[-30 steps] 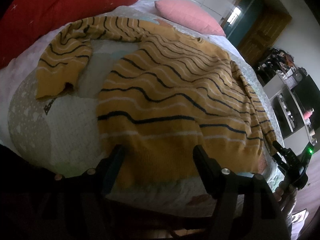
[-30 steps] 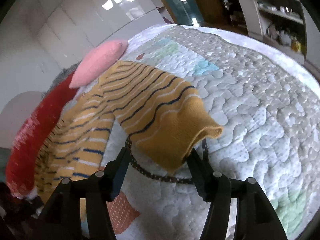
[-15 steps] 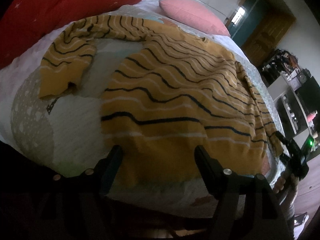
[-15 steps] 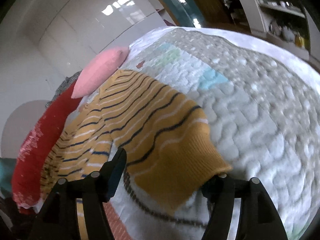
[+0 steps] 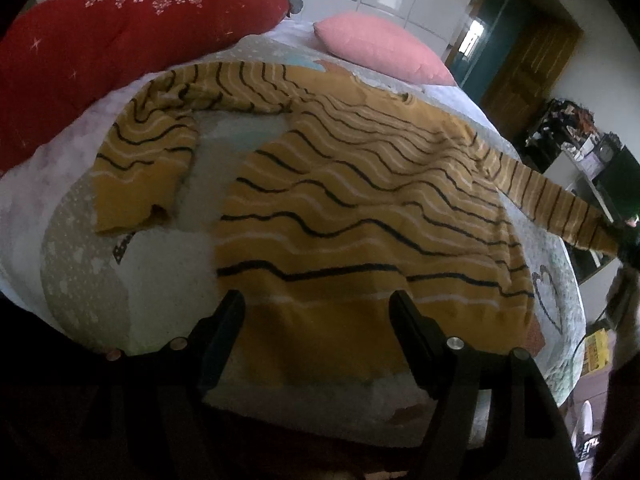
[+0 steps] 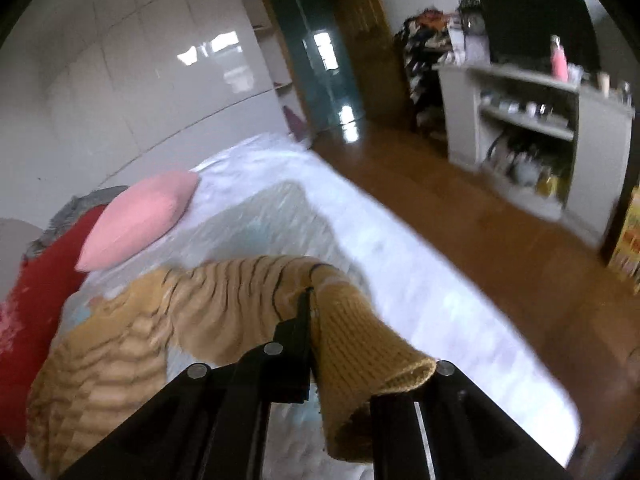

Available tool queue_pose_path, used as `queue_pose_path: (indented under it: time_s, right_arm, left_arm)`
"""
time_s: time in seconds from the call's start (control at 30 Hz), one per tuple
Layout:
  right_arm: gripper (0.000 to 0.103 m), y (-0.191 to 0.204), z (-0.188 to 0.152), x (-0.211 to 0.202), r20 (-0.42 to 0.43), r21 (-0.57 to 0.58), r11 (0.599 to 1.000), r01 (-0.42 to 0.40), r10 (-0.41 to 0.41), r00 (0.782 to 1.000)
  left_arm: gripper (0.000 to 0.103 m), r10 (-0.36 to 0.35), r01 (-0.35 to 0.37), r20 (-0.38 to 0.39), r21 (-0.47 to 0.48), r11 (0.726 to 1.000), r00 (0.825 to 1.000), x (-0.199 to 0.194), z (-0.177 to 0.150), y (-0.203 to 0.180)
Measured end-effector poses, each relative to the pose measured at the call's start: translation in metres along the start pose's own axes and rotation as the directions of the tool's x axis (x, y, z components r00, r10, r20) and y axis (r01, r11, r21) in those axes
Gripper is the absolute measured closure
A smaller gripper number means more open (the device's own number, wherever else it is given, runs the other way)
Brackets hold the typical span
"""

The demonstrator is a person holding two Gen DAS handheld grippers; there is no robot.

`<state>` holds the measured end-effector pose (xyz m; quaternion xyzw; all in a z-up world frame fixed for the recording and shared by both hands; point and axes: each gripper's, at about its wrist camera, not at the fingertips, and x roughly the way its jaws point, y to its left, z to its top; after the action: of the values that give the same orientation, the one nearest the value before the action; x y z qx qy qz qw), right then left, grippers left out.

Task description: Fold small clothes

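Observation:
A mustard sweater with wavy dark and white stripes (image 5: pixel 352 200) lies spread on the quilted bed (image 5: pixel 80 280). Its left sleeve (image 5: pixel 140 160) is bent down on the quilt. My left gripper (image 5: pixel 316 308) is open and empty, hovering over the sweater's hem. My right gripper (image 6: pixel 316 320) is shut on the cuff of the right sleeve (image 6: pixel 352 348) and holds it lifted above the bed. In the left wrist view that sleeve (image 5: pixel 560 208) stretches up to the right, off the quilt.
A red pillow (image 5: pixel 100 40) and a pink pillow (image 5: pixel 380 48) lie at the head of the bed. White shelves with clutter (image 6: pixel 540 120) and a wooden floor (image 6: pixel 460 220) lie beyond the bed's right edge. A dark door (image 6: pixel 320 60) is at the back.
My right gripper closed on the right sleeve's cuff and lifted it off the quilt; the sleeve now hangs stretched in the air. My left gripper stayed open over the hem.

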<state>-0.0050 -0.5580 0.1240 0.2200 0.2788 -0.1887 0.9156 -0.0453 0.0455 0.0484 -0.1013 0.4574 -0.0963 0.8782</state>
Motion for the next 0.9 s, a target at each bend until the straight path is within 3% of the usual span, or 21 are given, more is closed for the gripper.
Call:
queue_pose_path:
  time_s: [0.13,0.27,0.37,0.47,0.6,0.7,0.83,0.9]
  right_arm:
    - [0.094,0.050,0.031,0.002,0.005,-0.090,0.996,-0.017,0.017,1.000]
    - [0.094,0.159,0.028,0.003,-0.073,-0.215,0.957,-0.194,0.183,0.981]
    - [0.094,0.249,0.007,0.014,-0.176,-0.297,0.894,-0.335,0.293,0.940]
    - [0.094,0.346,-0.029,0.037,-0.321,-0.320,0.813,-0.487,0.390,0.863]
    - [0.094,0.448,-0.086,0.080,-0.466,-0.344,0.742,-0.575,0.397,0.791]
    - [0.094,0.492,-0.119,0.113,-0.514,-0.368,0.739,-0.564,0.344,0.786]
    - [0.094,0.521,-0.145,0.157,-0.519,-0.390,0.768,-0.508,0.273,0.810]
    - [0.090,0.534,-0.152,0.176,-0.536,-0.382,0.779,-0.497,0.251,0.806]
  left_arm:
    - [0.030,-0.016,0.016,0.023,-0.021,1.000,1.000,-0.002,-0.002,0.011]
    - [0.030,-0.008,0.009,0.031,-0.026,1.000,0.999,-0.003,-0.006,0.027]
    - [0.030,0.003,-0.001,0.051,-0.051,0.999,0.999,-0.009,-0.006,0.047]
    - [0.029,0.031,-0.024,0.078,-0.084,0.996,0.997,-0.018,-0.009,0.072]
    - [0.029,0.072,-0.059,0.094,-0.133,0.989,0.993,-0.027,-0.017,0.108]
    - [0.029,0.097,-0.081,0.091,-0.168,0.982,0.991,-0.030,-0.024,0.132]
    - [0.029,0.117,-0.098,0.076,-0.215,0.972,0.990,-0.029,-0.033,0.157]
    - [0.029,0.114,-0.095,0.068,-0.240,0.966,0.991,-0.028,-0.038,0.167]
